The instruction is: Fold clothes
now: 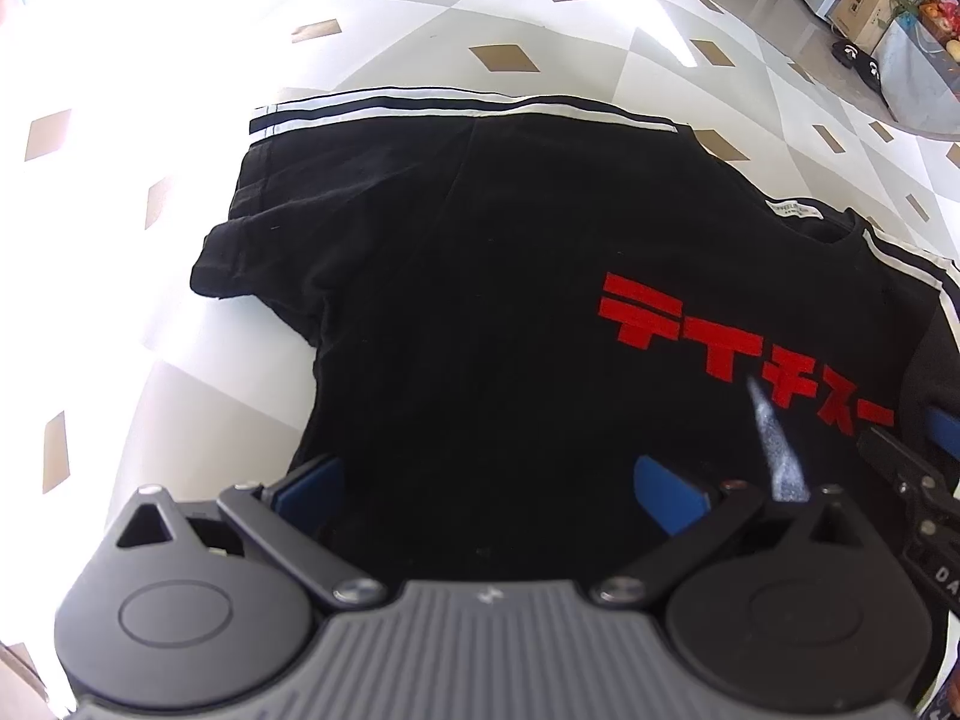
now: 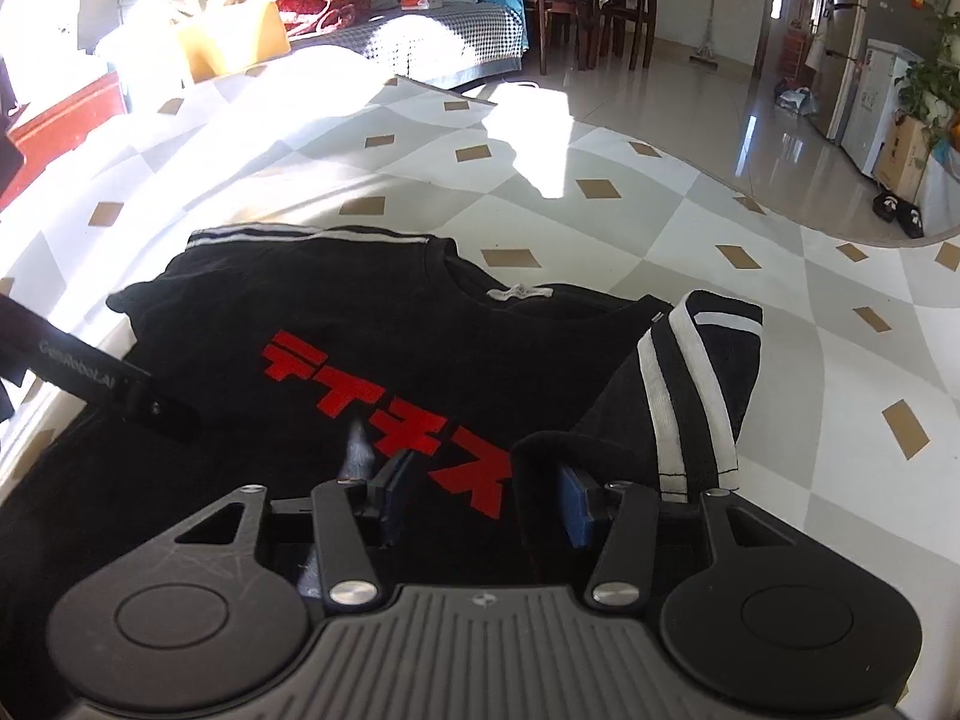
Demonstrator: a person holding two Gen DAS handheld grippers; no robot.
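From the left wrist we see our left tool spread wide over the black T-shirt, pinching nothing; the shirt lies on the bench, its striped sleeve toward the far edge.

From the right wrist, our right tool stands half spread, the folded-in sleeve bunched loosely beside one pad. That sleeve may spring back open. The bench has a diamond-patterned cloth; behind are dining chairs and glossy floor.

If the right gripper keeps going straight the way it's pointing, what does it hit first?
Most likely the black T-shirt: the right gripper, fingers apart, points down at its red lettering, with the folded-over striped sleeve just beside the right finger. Depth is hard to judge.
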